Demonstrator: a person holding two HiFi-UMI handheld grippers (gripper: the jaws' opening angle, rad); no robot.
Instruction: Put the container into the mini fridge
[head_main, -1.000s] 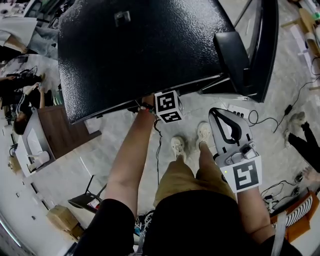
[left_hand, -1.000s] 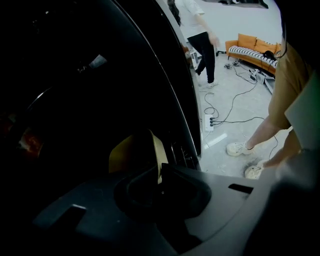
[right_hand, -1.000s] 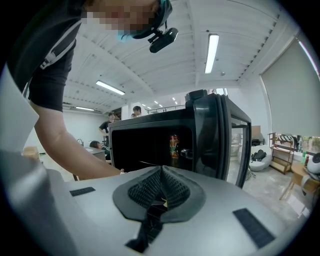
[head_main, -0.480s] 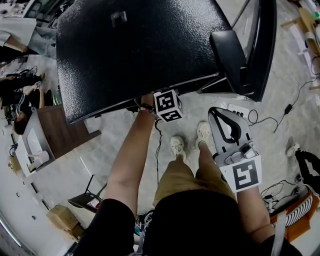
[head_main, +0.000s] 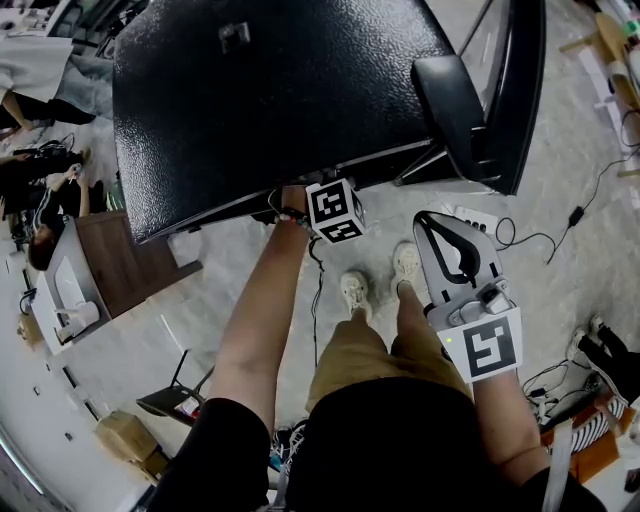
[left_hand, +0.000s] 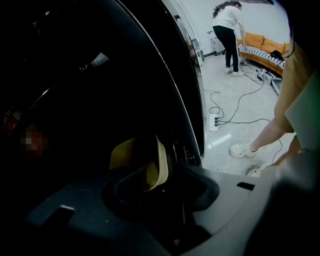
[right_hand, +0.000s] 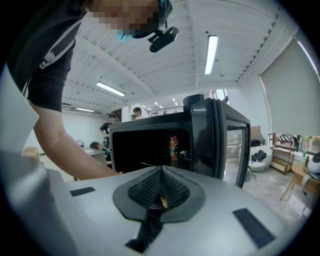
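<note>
The black mini fridge (head_main: 280, 100) stands in front of me with its door (head_main: 520, 100) swung open to the right. My left arm reaches under the fridge's top. In the head view only the marker cube (head_main: 335, 212) shows and the jaws are hidden. In the left gripper view, my left gripper (left_hand: 162, 192) is inside the dark fridge. Its jaws have just been opening and stand wide. The yellow container (left_hand: 137, 160) lies tilted between and just beyond them, with no pad pressing on it. My right gripper (head_main: 432, 225) hangs by my right leg, shut and empty, as its own view (right_hand: 160, 192) also shows.
A red and green can (right_hand: 173, 147) stands inside the fridge near the door. A power strip and cables (head_main: 500, 232) lie on the floor by my feet. Low furniture (head_main: 110, 265) stands at the left. Another person (left_hand: 227, 30) stands beyond the fridge.
Both my arms keep their places. At the right edge of the head view, a bystander's legs have moved down toward the bottom corner.
</note>
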